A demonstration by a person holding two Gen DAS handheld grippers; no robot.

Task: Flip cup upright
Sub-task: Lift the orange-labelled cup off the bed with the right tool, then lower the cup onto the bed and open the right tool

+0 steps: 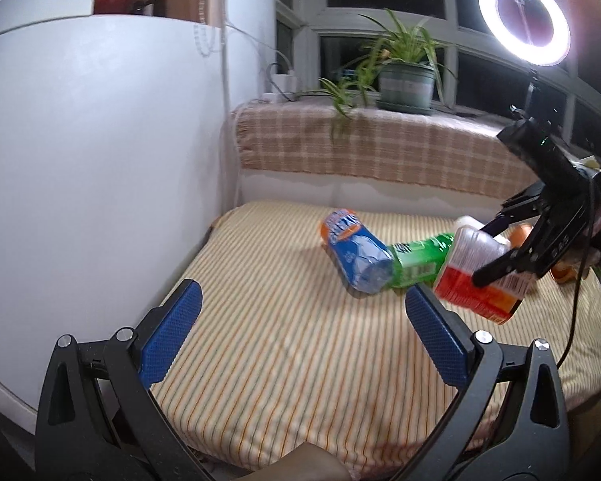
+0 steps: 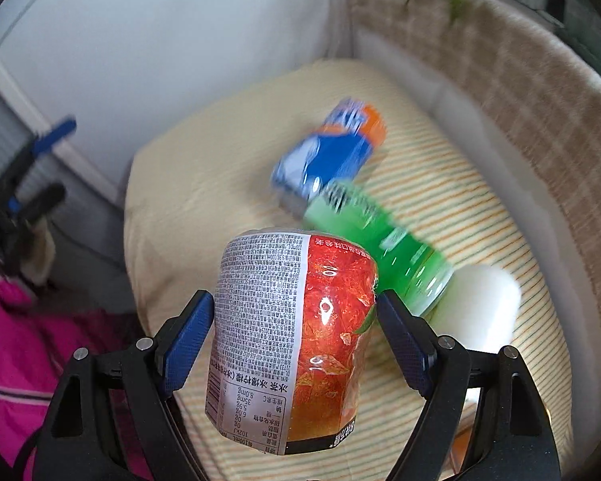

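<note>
The cup (image 2: 288,344) has a red-orange label and a white panel of small print. My right gripper (image 2: 294,320) is shut on it and holds it tilted above the striped cushion (image 2: 204,128). In the left wrist view the same cup (image 1: 476,276) hangs at the right, clamped in the right gripper (image 1: 497,258). My left gripper (image 1: 300,312) is open and empty, low over the near part of the cushion (image 1: 260,340), left of the cup.
A blue-orange can (image 1: 356,252) and a green bottle (image 1: 420,258) lie on the cushion behind the cup. A white object (image 2: 481,304) lies beside the bottle. A white wall (image 1: 100,160) stands left. A plaid ledge (image 1: 380,152) with a potted plant (image 1: 404,84) and a ring light (image 1: 525,18) are behind.
</note>
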